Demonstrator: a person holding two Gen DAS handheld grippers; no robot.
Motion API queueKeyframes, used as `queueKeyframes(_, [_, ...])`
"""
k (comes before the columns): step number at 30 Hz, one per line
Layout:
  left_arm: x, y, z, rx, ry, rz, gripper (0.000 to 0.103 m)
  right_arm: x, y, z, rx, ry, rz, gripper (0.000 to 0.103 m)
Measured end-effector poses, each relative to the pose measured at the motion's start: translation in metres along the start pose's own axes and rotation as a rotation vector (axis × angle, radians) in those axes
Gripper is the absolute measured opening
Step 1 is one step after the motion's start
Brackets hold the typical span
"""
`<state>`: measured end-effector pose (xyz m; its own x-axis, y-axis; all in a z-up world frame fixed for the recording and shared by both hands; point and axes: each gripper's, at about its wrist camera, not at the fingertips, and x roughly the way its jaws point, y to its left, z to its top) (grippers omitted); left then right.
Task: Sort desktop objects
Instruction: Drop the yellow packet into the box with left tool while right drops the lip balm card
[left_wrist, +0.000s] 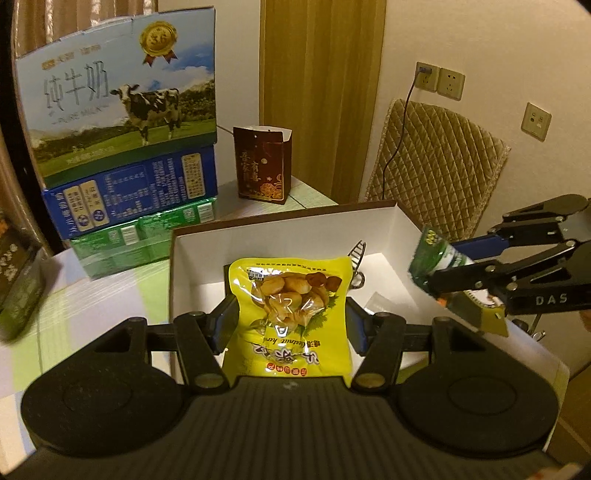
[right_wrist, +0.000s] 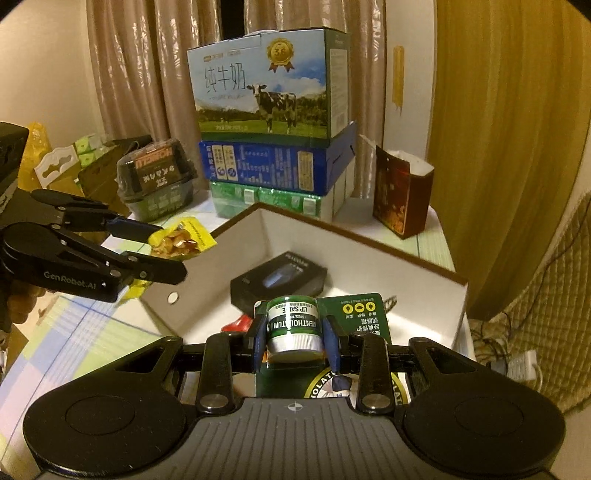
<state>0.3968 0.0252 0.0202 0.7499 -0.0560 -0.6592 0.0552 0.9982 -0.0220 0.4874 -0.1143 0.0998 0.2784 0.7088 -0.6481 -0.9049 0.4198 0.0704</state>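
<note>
- My left gripper (left_wrist: 291, 325) clamps one yellow chestnut pouch (left_wrist: 290, 295) above the white box (left_wrist: 284, 229).
- My right gripper (right_wrist: 294, 341) pinches one Mentholatum lip-salve card (right_wrist: 295, 325) over it.
- Three cartons (right_wrist: 273, 147) stack behind.

Two small packs held up over a white box

The yellow snack bag (left_wrist: 288, 310) has brown nuts showing through a clear window, and it is pinched upright above the near left side of the white box (left_wrist: 288, 229). The green lip balm card (right_wrist: 321, 332), with its little round tin on front, is pinched above the near right side. A black case (right_wrist: 279, 282) lies flat inside the box.
</note>
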Motion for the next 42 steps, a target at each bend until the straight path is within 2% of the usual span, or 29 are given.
queueKeyframes(12, [0.055,0.001,0.004,0.02,0.101,-0.032,0.056,0.053,-0.02,0.005,-0.023,0.099,0.01,0.03])
queueKeyframes(30, [0.114,0.016,-0.025,0.001,0.278,0.016,0.056,0.104,-0.036,-0.009,-0.015,0.218,0.049,0.03])
queueKeyframes(36, [0.119,0.018,-0.028,0.002,0.3,0.031,0.059,0.114,-0.035,-0.011,-0.02,0.235,0.061,0.03])
queueKeyframes(40, [0.118,0.021,-0.028,-0.001,0.298,0.036,0.069,0.119,-0.033,-0.011,-0.022,0.241,0.072,0.03])
queueKeyframes(42, [0.116,0.021,-0.028,0.0,0.294,0.041,0.069,0.121,-0.032,-0.012,-0.025,0.246,0.074,0.03])
